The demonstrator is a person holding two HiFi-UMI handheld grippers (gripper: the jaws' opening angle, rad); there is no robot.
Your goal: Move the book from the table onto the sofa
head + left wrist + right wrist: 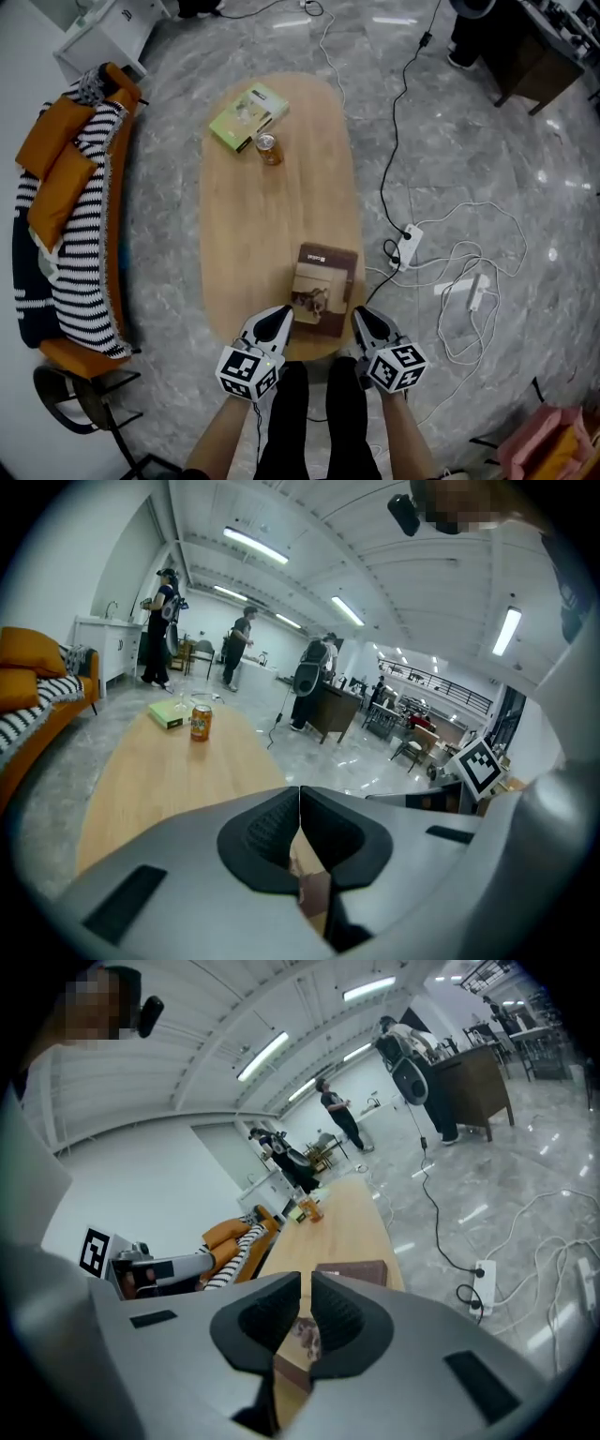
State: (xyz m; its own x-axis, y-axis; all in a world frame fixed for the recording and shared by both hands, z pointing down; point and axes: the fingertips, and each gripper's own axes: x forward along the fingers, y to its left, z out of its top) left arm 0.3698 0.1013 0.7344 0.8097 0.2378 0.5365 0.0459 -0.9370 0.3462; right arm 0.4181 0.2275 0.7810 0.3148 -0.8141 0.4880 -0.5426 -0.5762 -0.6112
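The left gripper [279, 317] and right gripper [360, 319] are held low, side by side in front of the body, with their jaws pointing forward. The left jaws are pressed together and empty. The right jaws show only a thin slit and seem closed too, with nothing between them. Bare forearms [217, 439] run back behind the grippers.

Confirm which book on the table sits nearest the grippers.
The brown book, at the table's near end, right by the left gripper and right gripper. The green one lies at the far end beside the orange can.
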